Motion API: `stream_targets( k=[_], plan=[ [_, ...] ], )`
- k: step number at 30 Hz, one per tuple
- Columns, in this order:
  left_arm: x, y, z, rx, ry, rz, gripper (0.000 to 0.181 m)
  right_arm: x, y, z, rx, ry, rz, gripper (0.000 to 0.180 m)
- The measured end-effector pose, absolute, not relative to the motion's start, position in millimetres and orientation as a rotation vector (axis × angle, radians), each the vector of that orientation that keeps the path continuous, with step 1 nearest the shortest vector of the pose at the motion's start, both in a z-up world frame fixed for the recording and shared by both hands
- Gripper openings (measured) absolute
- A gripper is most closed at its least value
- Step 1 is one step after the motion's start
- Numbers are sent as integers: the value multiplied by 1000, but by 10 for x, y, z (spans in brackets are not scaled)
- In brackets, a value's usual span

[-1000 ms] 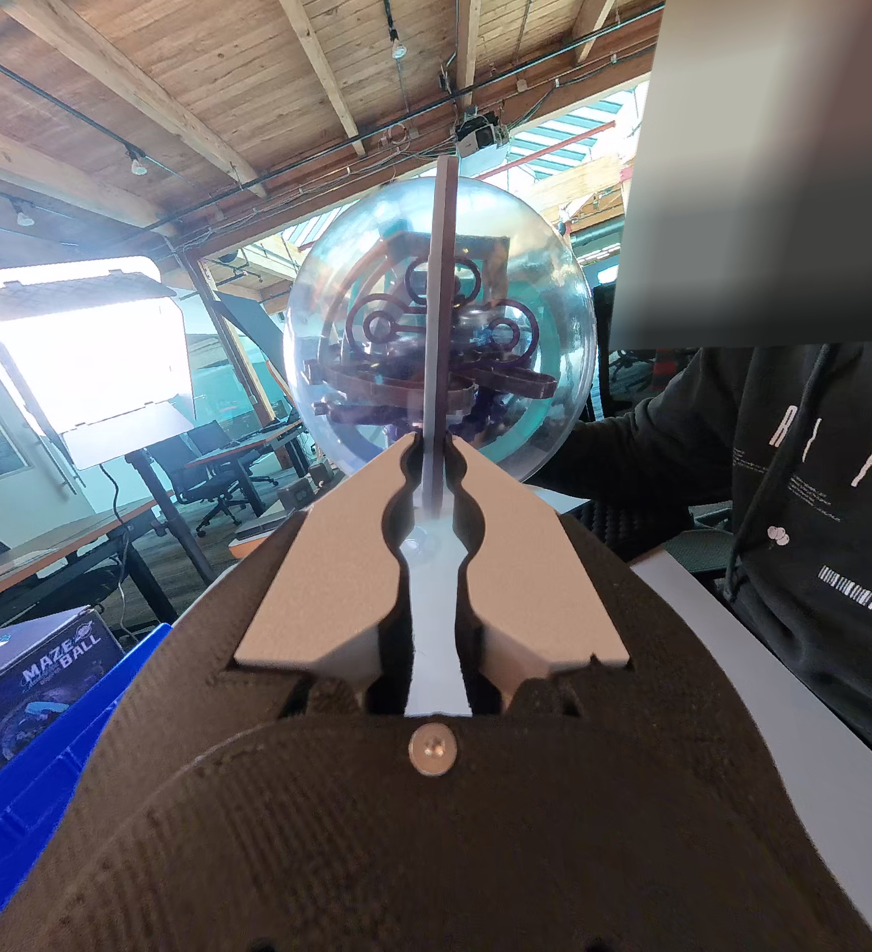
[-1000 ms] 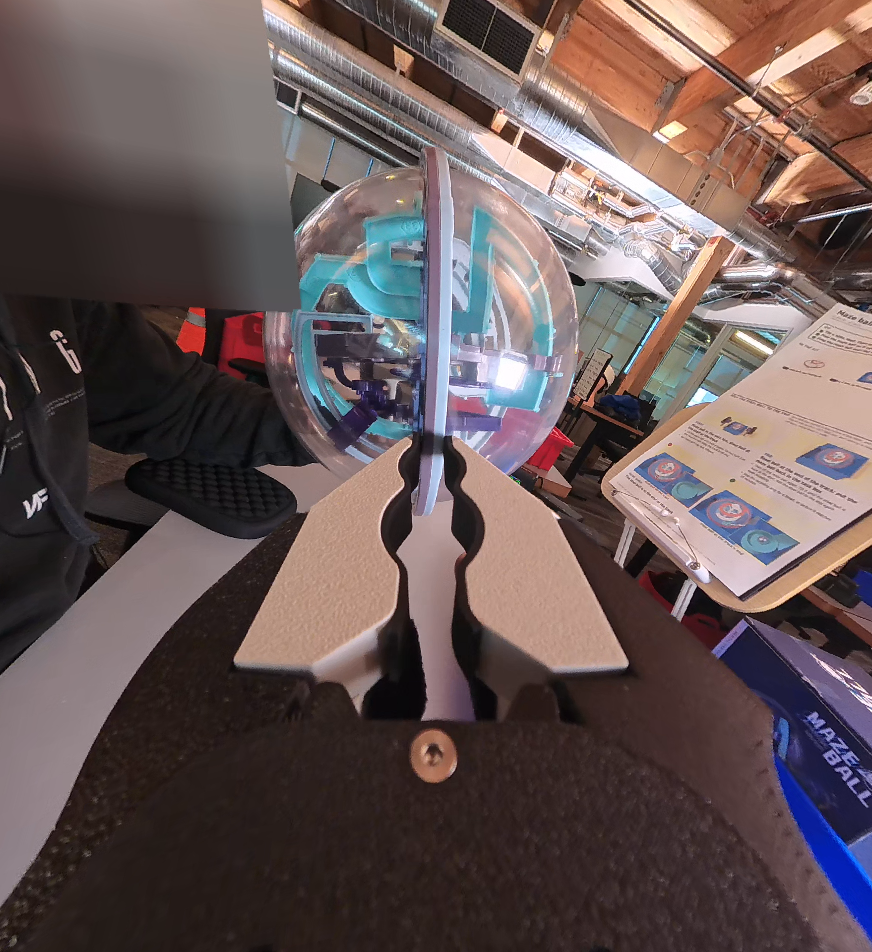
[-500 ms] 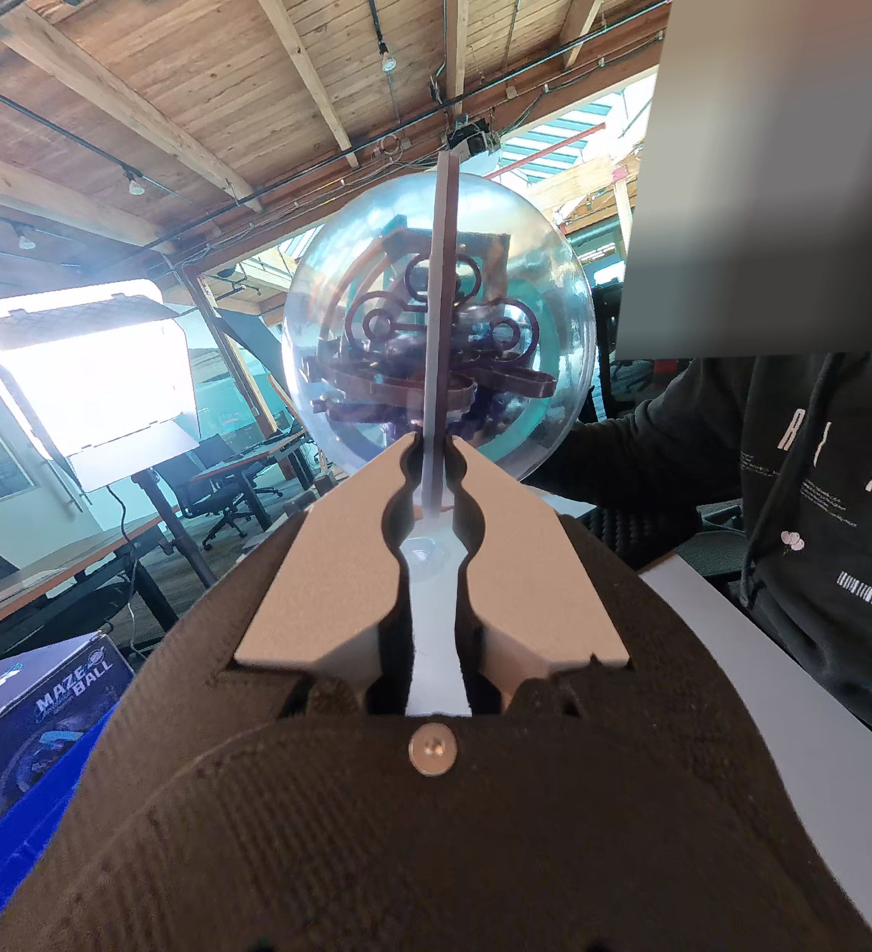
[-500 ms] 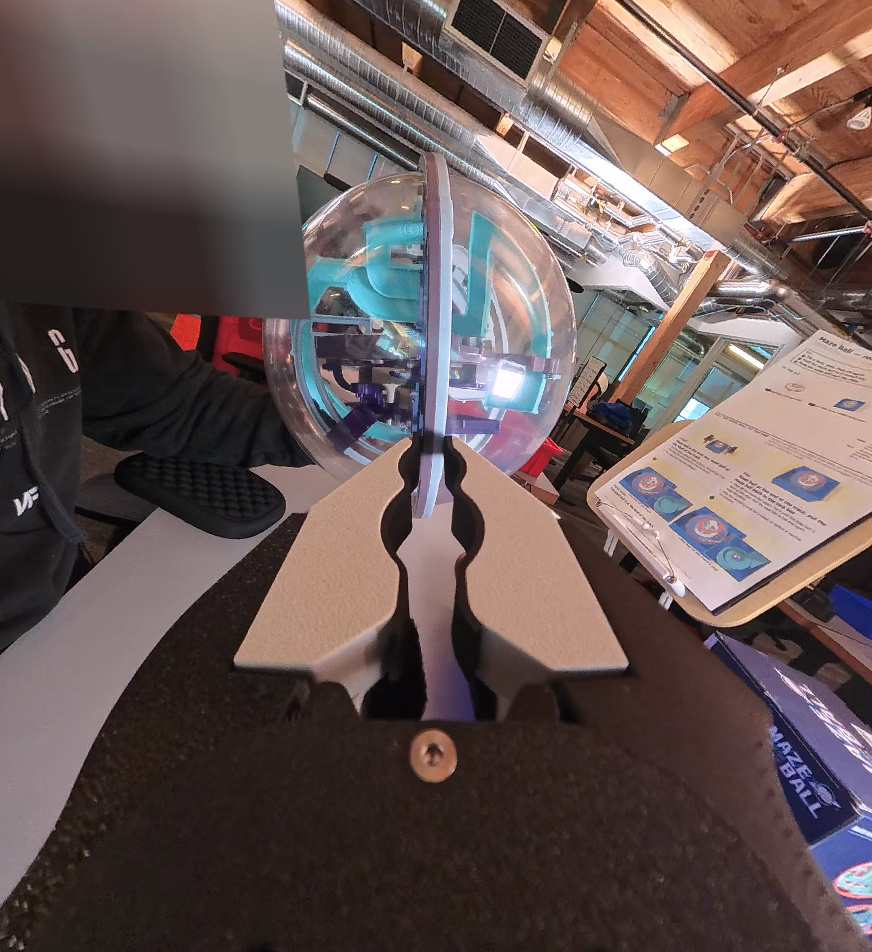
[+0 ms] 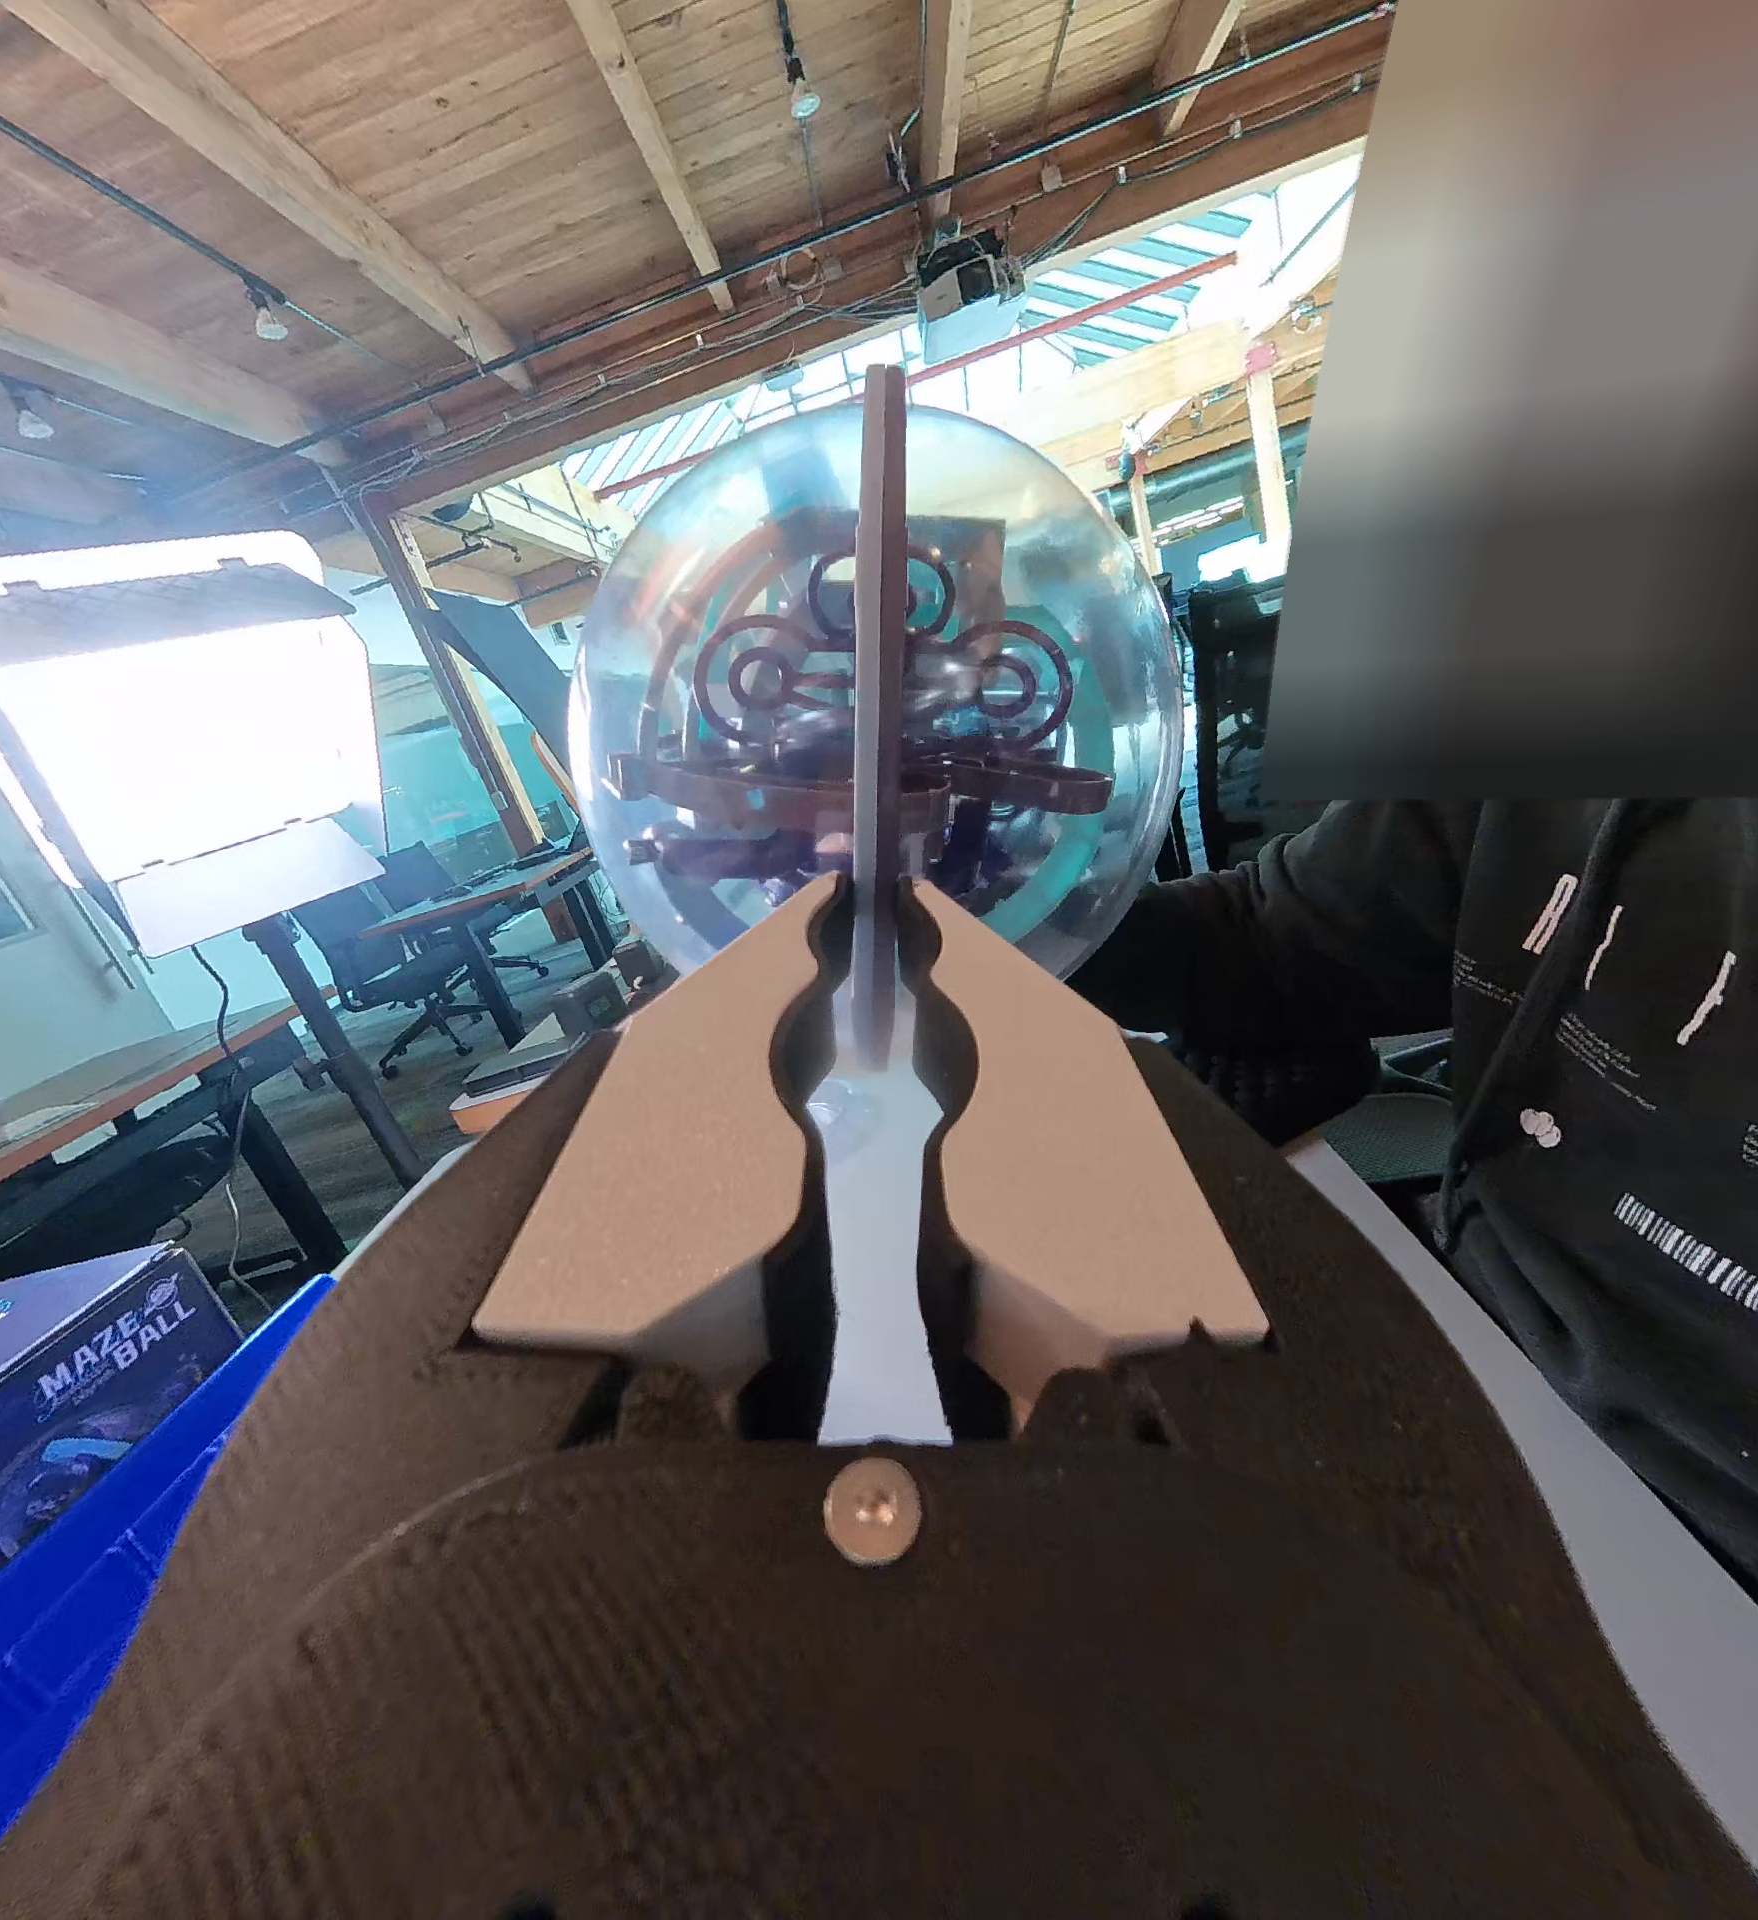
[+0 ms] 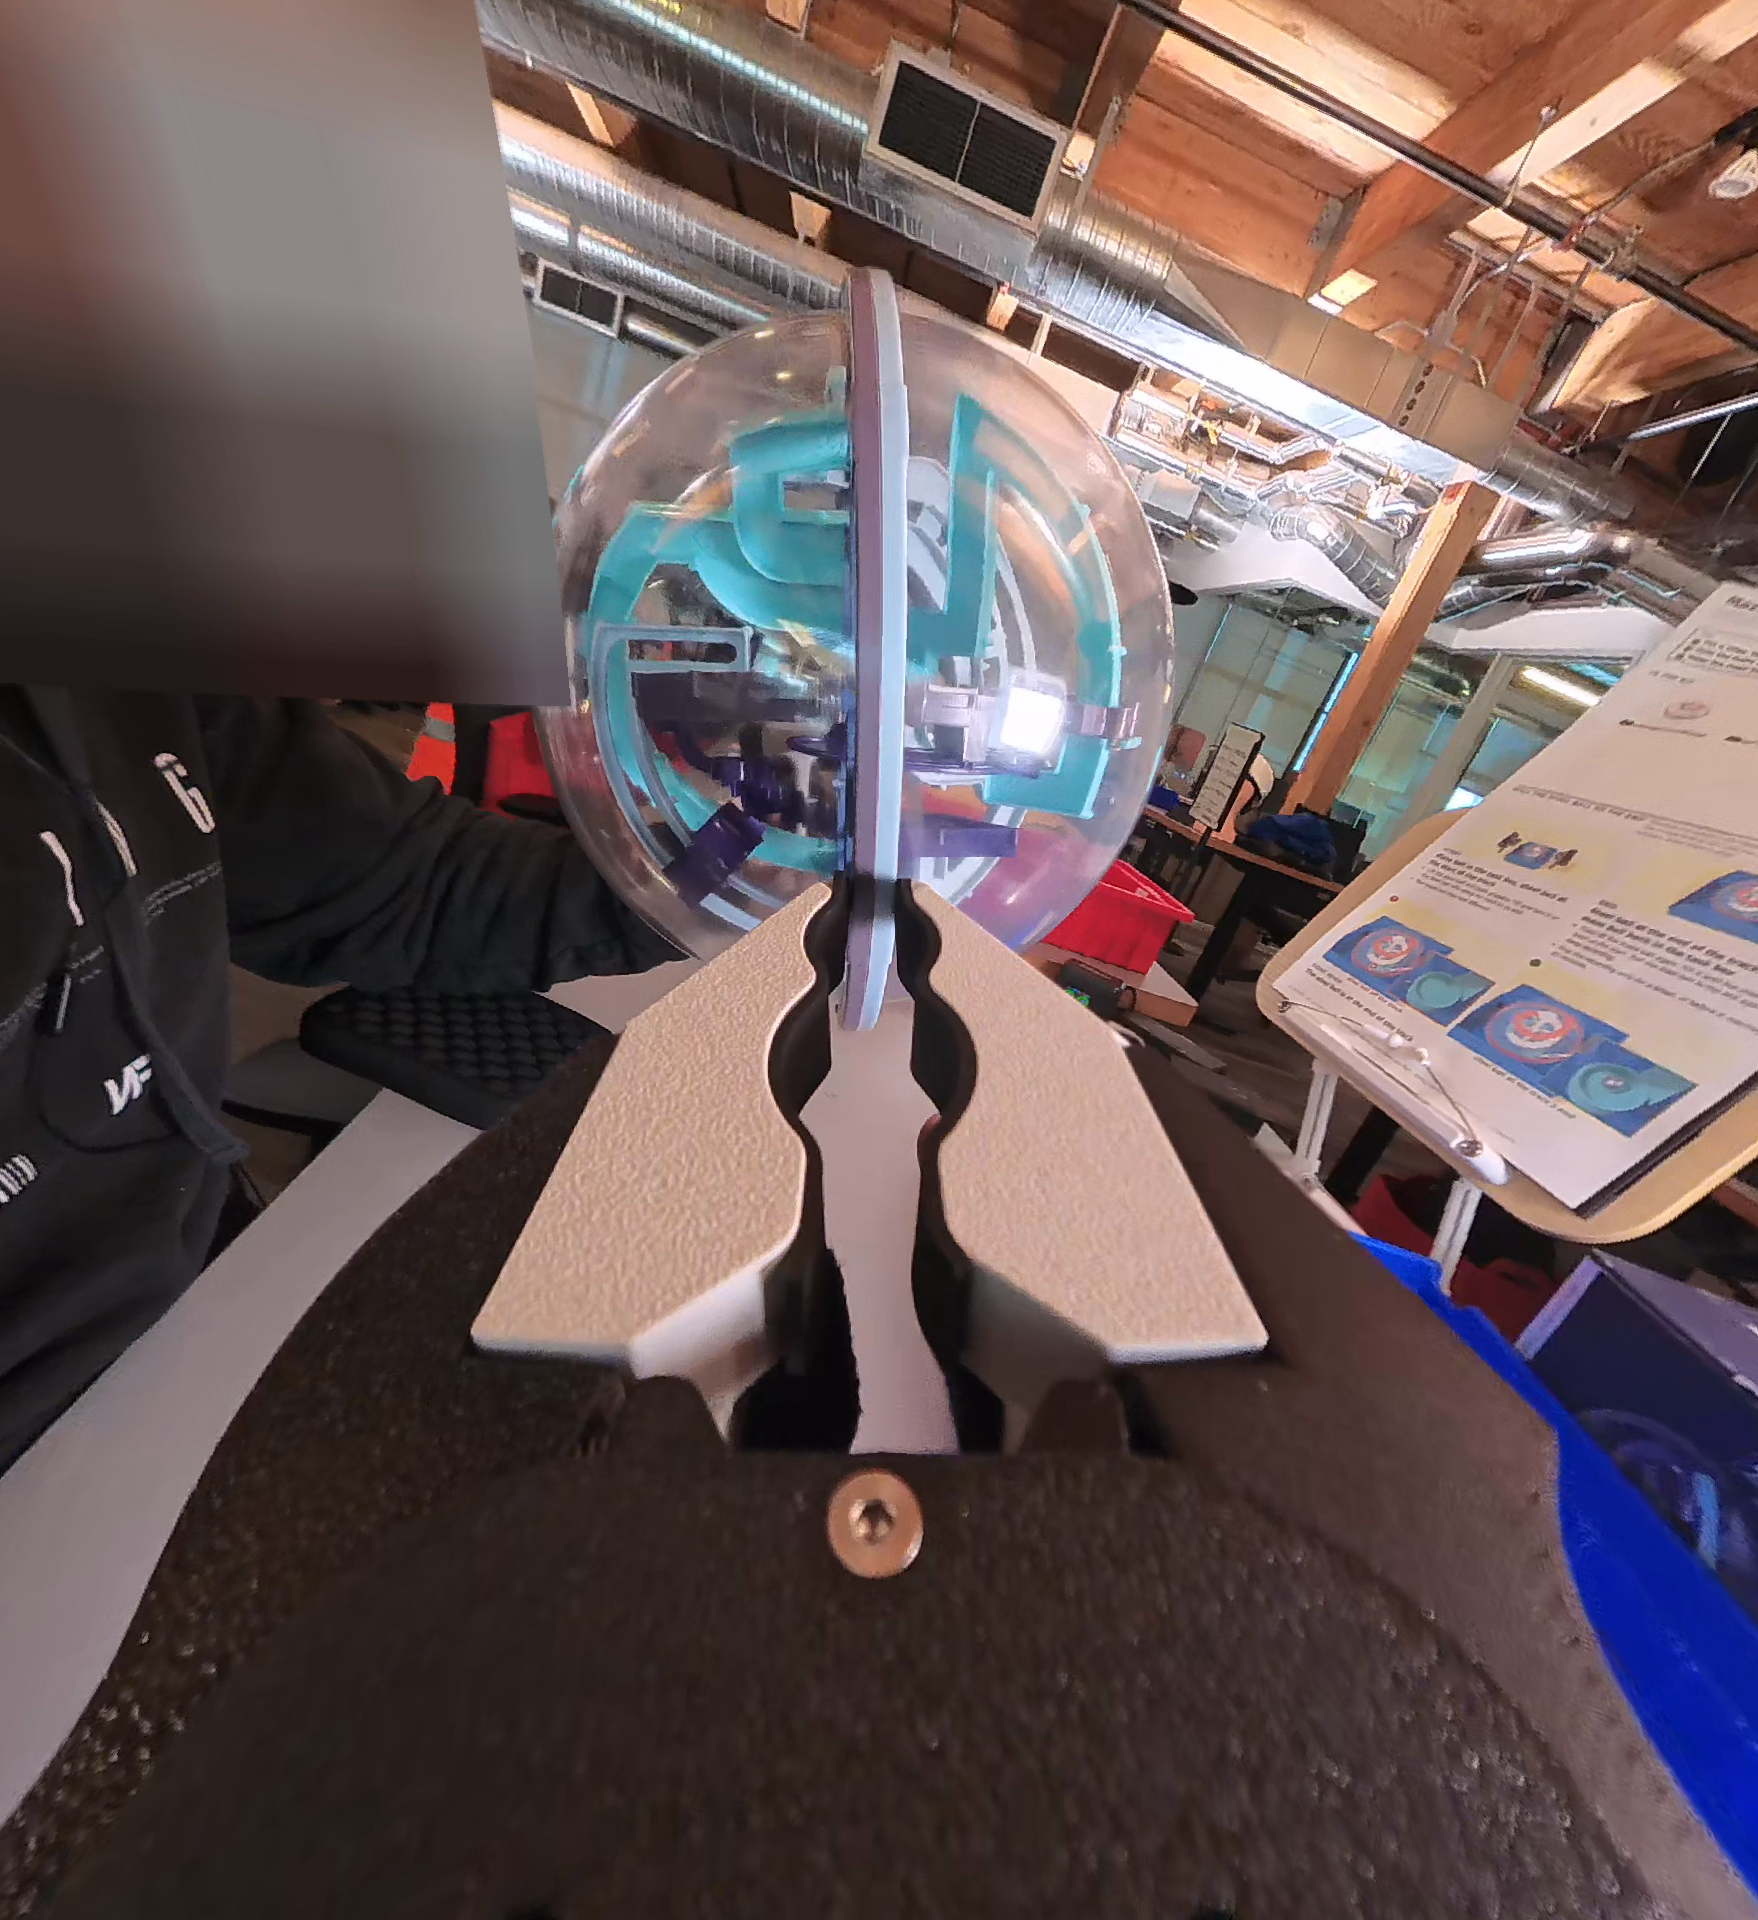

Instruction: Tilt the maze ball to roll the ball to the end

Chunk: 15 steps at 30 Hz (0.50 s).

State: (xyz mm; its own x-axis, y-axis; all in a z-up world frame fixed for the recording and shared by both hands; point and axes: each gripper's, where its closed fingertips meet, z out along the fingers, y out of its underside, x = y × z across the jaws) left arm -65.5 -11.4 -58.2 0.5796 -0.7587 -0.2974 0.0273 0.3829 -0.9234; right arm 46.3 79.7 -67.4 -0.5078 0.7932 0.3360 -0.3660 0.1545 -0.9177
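Note:
The maze ball (image 5: 740, 686) is a clear sphere with a flat grey rim around its middle and dark purple and teal tracks inside. It is held up in the air between both grippers. My left gripper (image 5: 877, 894) is shut on the rim at one side. My right gripper (image 6: 873, 896) is shut on the rim at the opposite side, where the maze ball (image 6: 1010, 665) shows teal tracks. The rim stands vertical in both views. I cannot make out the small ball inside the maze.
A person in a black hoodie (image 5: 1633, 1091) sits close behind the ball. A blue bin (image 5: 75, 1538) holds a dark box (image 5: 33, 1403). An instruction sheet on a stand (image 6: 1581, 935) is at the right. A grey table (image 6: 127, 1299) lies below.
Both views have shifted a little, so the held maze ball has been tilted slightly. Both grips on the rim are unchanged.

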Motion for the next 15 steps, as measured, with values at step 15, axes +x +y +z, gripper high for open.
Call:
stream_targets(
  k=[15],
  plan=[
    [-690,-82,-676,-1105,786,-610,7,421,837,-819,-503,-1471,1591,7]
  ],
)
